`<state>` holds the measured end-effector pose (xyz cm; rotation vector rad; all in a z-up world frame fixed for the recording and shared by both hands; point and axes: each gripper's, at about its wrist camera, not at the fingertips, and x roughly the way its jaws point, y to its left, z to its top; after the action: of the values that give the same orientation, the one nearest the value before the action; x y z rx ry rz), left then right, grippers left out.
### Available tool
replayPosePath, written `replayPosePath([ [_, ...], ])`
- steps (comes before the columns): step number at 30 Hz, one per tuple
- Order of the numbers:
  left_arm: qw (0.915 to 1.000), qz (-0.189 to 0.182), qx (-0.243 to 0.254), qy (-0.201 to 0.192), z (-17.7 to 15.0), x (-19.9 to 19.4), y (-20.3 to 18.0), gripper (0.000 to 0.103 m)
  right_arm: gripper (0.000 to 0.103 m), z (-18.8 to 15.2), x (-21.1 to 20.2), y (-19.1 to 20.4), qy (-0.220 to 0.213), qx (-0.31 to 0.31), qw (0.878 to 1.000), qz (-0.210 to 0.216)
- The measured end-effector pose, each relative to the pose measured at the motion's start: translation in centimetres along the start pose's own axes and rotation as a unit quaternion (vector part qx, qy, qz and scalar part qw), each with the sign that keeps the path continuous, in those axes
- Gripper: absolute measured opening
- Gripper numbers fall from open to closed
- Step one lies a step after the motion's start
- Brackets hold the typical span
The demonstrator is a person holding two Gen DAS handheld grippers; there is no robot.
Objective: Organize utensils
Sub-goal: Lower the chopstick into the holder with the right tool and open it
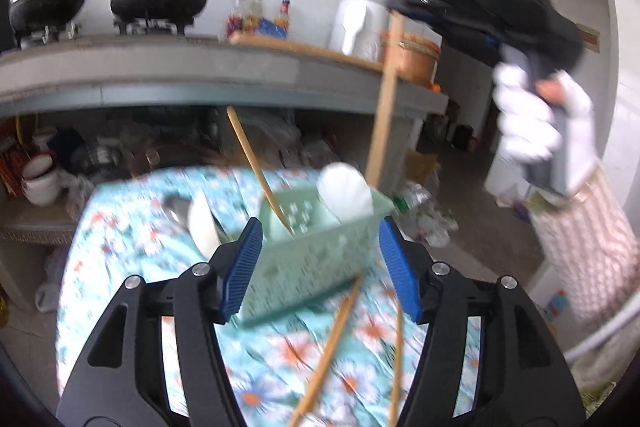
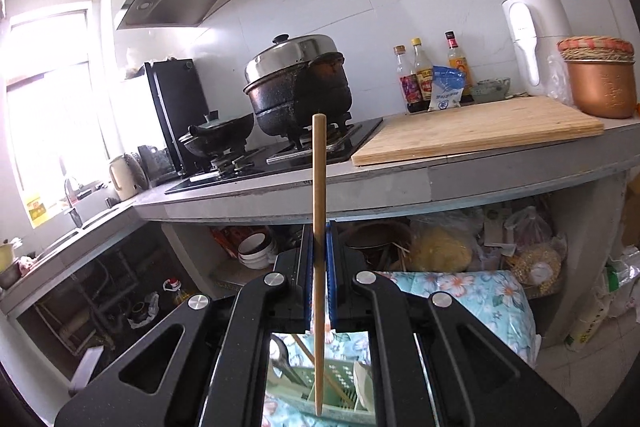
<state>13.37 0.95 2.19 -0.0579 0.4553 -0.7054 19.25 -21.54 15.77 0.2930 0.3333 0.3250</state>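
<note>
A pale green perforated utensil basket (image 1: 316, 247) stands on the floral tablecloth (image 1: 120, 247). It holds a white spoon (image 1: 346, 193) and a leaning chopstick (image 1: 256, 167). My left gripper (image 1: 320, 263) is open, its blue pads on either side of the basket. My right gripper (image 1: 404, 5) is shut on a wooden chopstick (image 1: 386, 83) held upright above the basket. In the right wrist view that chopstick (image 2: 319, 227) stands clamped in my right gripper (image 2: 319, 239), its lower tip over the basket (image 2: 320, 387). Two chopsticks (image 1: 332, 339) lie on the cloth.
A white spoon and a metal spoon (image 1: 202, 223) lie on the cloth left of the basket. Behind is a counter with a stove, black pots (image 2: 296, 87), bottles, a cutting board (image 2: 476, 131), a white kettle (image 2: 532, 39) and a copper pot.
</note>
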Motion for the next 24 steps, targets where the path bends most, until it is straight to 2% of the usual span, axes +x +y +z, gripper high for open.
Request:
replayPosePath([
  [8,0.9995,-0.012,0.002,0.028,-1.1,1.6,-0.1,0.058,0.006,-3.5,6.4,-0.5,0.064,-0.008,0.998,-0.009],
  [15,0.9991,-0.014,-0.004,0.04,-1.1,2.5,0.3,0.058,0.008,-6.3,8.3,-0.9,0.107,-0.017,0.994,-0.02],
  [18,0.9988,-0.012,-0.006,0.047,-1.2,2.9,0.3,0.058,0.022,-6.4,7.9,-1.3,0.107,-0.01,0.994,-0.022],
  [21,0.9987,-0.01,-0.006,0.049,-1.3,3.0,0.2,0.058,0.026,-6.1,6.8,-1.7,0.097,-0.004,0.995,-0.024],
  [23,0.9987,-0.011,-0.004,0.049,-1.3,3.0,0.0,0.058,0.031,-5.9,5.3,-2.0,0.085,-0.001,0.996,-0.027],
  [24,0.9987,-0.011,-0.004,0.05,-1.3,3.0,0.0,0.058,0.038,-5.8,4.6,-2.2,0.079,0.002,0.996,-0.029],
])
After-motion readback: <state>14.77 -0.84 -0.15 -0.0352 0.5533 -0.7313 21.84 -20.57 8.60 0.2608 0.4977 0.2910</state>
